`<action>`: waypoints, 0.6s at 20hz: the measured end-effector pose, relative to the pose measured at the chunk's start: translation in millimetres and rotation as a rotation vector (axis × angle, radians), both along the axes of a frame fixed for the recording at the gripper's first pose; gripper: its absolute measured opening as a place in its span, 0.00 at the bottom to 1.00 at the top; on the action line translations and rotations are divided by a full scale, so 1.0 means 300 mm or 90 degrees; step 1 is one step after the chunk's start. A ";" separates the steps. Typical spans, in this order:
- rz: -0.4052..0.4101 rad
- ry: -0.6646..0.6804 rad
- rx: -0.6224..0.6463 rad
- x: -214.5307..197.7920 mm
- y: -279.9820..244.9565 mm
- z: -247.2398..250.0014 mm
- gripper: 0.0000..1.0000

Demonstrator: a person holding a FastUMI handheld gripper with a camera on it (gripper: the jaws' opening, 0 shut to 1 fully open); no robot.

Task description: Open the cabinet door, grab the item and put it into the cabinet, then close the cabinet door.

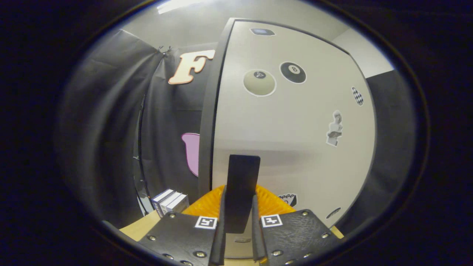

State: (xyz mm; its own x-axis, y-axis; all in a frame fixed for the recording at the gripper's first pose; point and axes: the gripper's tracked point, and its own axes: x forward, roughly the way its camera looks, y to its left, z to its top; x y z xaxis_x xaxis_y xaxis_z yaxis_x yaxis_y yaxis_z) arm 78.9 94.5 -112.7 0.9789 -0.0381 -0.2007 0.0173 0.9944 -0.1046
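gripper [238,236]: clamped on dark flat handle [241,188] | cabinet door [292,147]: stickered, just ahead | orange basket [207,205] at its foot

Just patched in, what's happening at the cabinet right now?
The gripper is shut on the dark flat handle of the cabinet door, both fingers pressing its sides. The door, dotted with stickers, faces the camera and looks closed or nearly so. A small stack of boxes waits on the wooden surface beside the cabinet.
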 end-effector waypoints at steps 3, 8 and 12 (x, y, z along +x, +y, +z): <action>0.002 -0.001 0.001 -0.010 -0.006 -0.007 0.29; 0.003 -0.003 0.017 0.003 0.001 -0.001 0.13; 0.004 0.003 0.017 -0.005 -0.001 -0.001 0.13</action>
State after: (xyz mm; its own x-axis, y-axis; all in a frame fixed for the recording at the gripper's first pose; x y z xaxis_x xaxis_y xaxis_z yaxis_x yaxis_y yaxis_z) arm 77.4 94.2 -113.1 0.9782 -0.0262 -0.2061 0.0104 0.9969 -0.0775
